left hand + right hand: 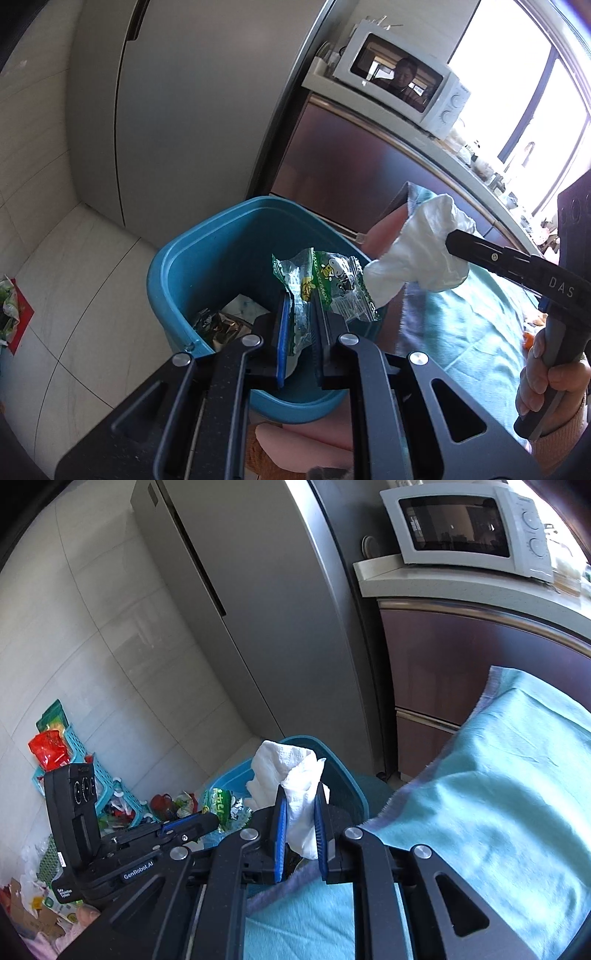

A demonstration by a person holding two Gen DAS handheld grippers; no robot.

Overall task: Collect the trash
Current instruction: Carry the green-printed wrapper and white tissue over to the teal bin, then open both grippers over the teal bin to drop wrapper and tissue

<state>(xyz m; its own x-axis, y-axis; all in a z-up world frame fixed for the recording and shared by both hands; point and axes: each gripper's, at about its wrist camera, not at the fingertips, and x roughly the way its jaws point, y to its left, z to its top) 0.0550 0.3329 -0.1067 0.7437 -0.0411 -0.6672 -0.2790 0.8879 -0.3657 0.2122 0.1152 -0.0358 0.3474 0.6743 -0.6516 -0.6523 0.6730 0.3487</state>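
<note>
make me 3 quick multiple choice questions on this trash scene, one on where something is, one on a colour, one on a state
1. Where is the green snack wrapper?
A. over the bin
B. on the microwave
C. on the teal cloth

2. What colour is the bin?
A. red
B. blue
C. white

3. What state is the right gripper in?
A. open and bare
B. shut on the white tissue
C. out of view

Answers: 1 A, the left gripper holds it above the bin's opening. 2 B, its wall is blue. 3 B, its blue pads pinch the tissue.
</note>
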